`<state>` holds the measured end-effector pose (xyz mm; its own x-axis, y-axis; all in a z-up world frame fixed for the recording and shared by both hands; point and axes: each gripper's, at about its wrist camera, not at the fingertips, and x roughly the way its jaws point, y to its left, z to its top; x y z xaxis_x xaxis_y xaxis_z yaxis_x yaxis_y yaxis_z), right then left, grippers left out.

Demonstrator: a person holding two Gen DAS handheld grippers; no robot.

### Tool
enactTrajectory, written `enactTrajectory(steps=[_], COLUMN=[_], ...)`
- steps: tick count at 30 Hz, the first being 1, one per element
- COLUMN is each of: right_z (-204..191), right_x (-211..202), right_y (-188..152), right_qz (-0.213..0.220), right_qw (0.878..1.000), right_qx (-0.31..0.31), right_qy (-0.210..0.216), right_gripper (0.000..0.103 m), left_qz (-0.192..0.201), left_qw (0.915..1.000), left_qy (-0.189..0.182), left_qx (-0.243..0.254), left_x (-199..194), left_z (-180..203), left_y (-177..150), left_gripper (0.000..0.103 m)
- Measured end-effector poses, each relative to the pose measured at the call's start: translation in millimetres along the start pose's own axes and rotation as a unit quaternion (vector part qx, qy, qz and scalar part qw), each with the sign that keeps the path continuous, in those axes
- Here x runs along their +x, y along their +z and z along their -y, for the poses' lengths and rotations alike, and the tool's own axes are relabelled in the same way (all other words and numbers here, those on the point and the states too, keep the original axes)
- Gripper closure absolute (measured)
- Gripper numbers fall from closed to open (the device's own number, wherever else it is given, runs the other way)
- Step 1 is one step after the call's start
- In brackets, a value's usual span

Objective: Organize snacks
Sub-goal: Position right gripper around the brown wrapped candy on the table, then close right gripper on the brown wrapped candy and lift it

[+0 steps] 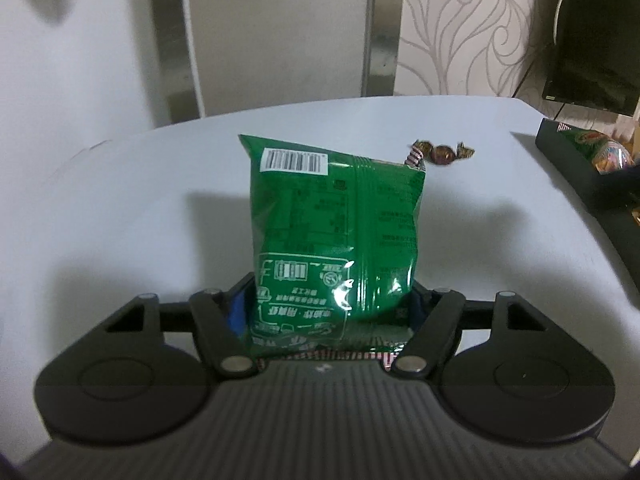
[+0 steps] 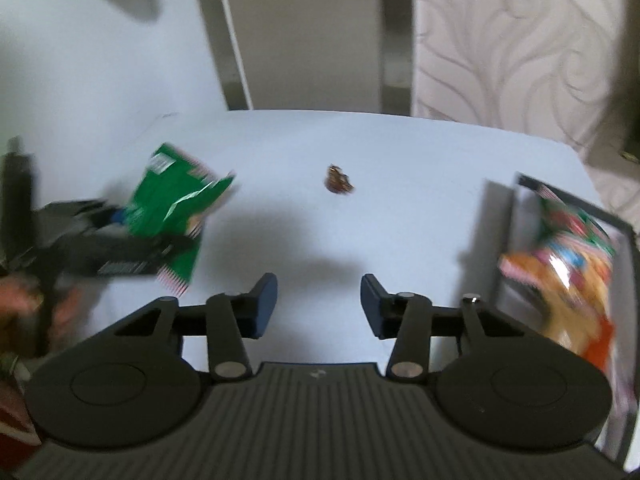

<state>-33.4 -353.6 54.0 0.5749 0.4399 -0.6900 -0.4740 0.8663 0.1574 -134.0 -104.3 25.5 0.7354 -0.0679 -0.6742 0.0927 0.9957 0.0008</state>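
Observation:
My left gripper (image 1: 326, 312) is shut on a green snack bag (image 1: 332, 220) and holds it above the white table (image 1: 120, 200). The bag's back, with barcode, faces the left wrist view. A brown wrapped candy (image 1: 442, 154) lies on the table beyond the bag. In the right wrist view my right gripper (image 2: 319, 300) is open and empty above the table. The left gripper (image 2: 100, 240) with the green bag (image 2: 172, 204) shows at the left, and the candy (image 2: 339, 179) lies ahead. A black box (image 2: 624, 240) at the right holds colourful snack packs (image 2: 568, 280).
The black box (image 1: 568, 156) with snacks sits at the table's right edge in the left wrist view. A dark monitor (image 1: 596, 40) stands behind it. A white wall and patterned wallpaper (image 1: 460, 28) back the table. A hand and red packaging show at the far left of the right wrist view.

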Motion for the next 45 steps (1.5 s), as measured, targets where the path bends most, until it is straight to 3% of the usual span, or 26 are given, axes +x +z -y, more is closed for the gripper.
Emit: enactTrajectory(steps=[5, 13, 20, 30, 45], right_z=[0.6, 12.2, 18.3, 17.2, -20.8], right_x=[48.9, 117.5, 151.4, 129.8, 32.5], right_y=[37.7, 89.0, 99.5, 77.4, -23.9], right_qz=[-0.011, -0.026, -0.055, -0.056, -0.052], right_qw=[1.0, 0.999, 0.997, 0.996, 0.998], right_qx=[-0.026, -0.035, -0.051, -0.059, -0.025], right_qy=[-0.002, -0.018, -0.028, -0.021, -0.002], right_gripper=[0.054, 0.055, 0.077, 0.08, 0.08], left_qz=[0.002, 0.013, 0.022, 0.005, 0.005], left_qw=[0.9996, 0.9985, 0.9978, 0.999, 0.9988], left_qy=[0.026, 0.052, 0.061, 0.045, 0.005], left_qx=[-0.01, -0.002, 0.013, 0.005, 0.049], left_x=[-13.3, -20.7, -20.3, -6.0, 4.5], left_z=[-5.7, 0.6, 4.5, -0.4, 12.3], left_y=[-12.8, -12.8, -10.4, -7.7, 0.1], left_gripper=[0.023, 0.023, 0.023, 0.022, 0.023])
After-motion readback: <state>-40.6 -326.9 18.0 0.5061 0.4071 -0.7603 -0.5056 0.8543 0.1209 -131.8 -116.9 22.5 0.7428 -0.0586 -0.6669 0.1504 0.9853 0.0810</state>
